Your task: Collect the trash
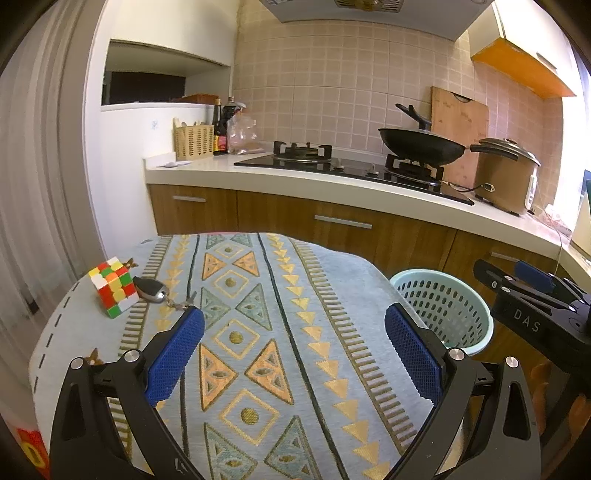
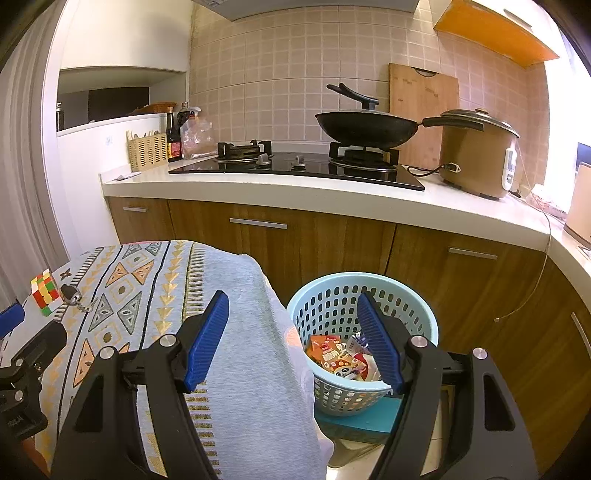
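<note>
Pink tiled wall [image 2: 280,62], white countertop [image 2: 295,192], wooden cabinets [image 2: 332,236], orange wall cupboard [image 2: 495,29], bright daylight at right

The right claw's finger [image 2: 380,347] hides part of the wrappers [image 2: 340,360] in the basket [image 2: 332,291].

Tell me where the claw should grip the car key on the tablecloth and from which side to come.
Grip the car key across its black fob body, coming from above with the left claw, which is open. The fob lies flat on the tablecloth, close against the puzzle cube, so a side approach looks blocked there; its chain is probably too thin to pinch.
</note>
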The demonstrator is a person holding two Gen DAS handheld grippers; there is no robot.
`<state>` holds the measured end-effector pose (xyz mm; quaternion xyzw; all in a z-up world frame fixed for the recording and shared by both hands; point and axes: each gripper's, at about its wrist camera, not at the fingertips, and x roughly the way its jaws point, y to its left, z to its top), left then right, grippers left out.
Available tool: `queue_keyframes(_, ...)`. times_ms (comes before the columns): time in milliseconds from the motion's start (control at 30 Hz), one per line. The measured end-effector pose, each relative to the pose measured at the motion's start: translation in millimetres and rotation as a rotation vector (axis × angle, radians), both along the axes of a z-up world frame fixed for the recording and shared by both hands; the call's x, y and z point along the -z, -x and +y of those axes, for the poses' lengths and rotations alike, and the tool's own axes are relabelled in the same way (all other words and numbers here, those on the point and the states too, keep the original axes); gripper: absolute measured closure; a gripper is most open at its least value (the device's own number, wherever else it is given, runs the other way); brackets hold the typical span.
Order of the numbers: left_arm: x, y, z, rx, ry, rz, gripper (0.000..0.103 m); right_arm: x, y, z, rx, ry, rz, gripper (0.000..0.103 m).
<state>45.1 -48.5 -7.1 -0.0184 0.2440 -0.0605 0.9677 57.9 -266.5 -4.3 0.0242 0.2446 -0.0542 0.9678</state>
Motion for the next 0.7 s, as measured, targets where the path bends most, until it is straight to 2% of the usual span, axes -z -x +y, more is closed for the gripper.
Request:
queue_keyframes(267, -5.8, 5.8, 0.5, -0.008, 0.011, -0.020, 0.008, -5.9, 11.2, -2.4, 0.008, 0.002, -0.021, 0.034)
queue_keyframes(433, -8.7, 11.9, -4.7, -0.025, -0.018, -0.036, 0.007, -6.8, 15.9, -6.7, 0.021, 0.002, -0.021, 0.033)
queue_keyframes(700, -2.0, 4.9, -4.7, -0.035, -0.001, 0.008, 0.007, -5.0, 15.2, -10.5, 0.036, 0.000, -0.015, 0.033)
